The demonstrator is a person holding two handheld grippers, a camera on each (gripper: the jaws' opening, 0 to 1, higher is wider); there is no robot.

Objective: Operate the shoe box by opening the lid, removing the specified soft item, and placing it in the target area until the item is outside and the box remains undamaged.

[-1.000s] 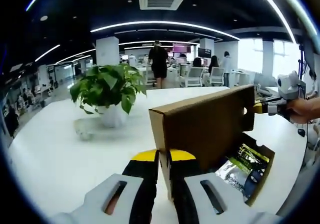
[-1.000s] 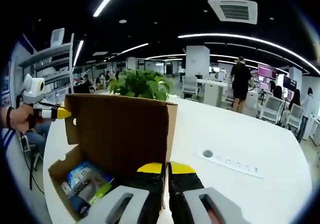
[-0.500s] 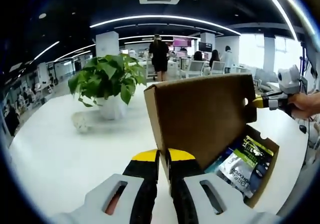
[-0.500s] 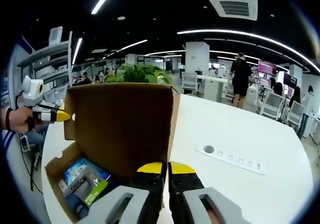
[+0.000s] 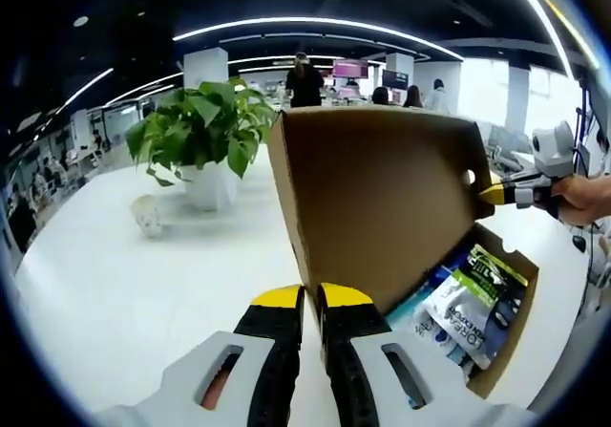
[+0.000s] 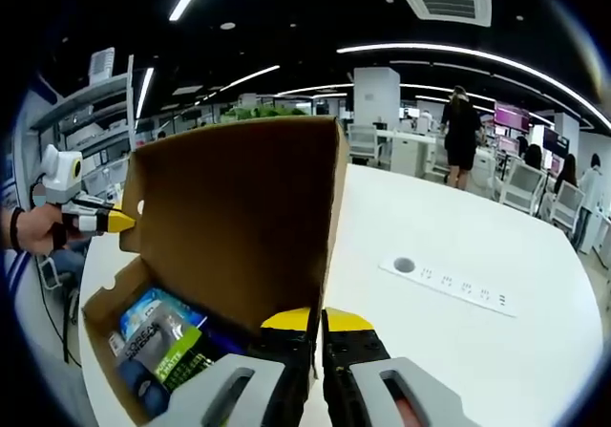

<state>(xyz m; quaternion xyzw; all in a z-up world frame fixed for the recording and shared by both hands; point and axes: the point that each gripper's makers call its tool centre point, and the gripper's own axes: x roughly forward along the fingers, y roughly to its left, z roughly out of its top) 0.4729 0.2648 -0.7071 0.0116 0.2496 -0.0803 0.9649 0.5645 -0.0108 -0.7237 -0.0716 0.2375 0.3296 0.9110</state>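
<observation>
The cardboard shoe box (image 5: 496, 303) sits on a white table (image 5: 124, 284) with its lid (image 5: 382, 198) raised nearly upright on its hinge edge. In the left gripper view the left gripper (image 5: 310, 305) has its yellow-tipped jaws pinched together on one lower corner of the lid, while the right gripper (image 5: 492, 194) shows at the lid's far side, its yellow tip touching the edge. The right gripper view mirrors this, with its own jaws closed on the lid's other corner. Inside the open box lie soft printed packets (image 5: 473, 298), one white and green, another blue, stacked loosely and leaning against the inner wall; the same packets (image 6: 158, 336) fill the box bottom in the right gripper view. A potted plant (image 5: 196, 145) stands on the table beyond the lid.
</observation>
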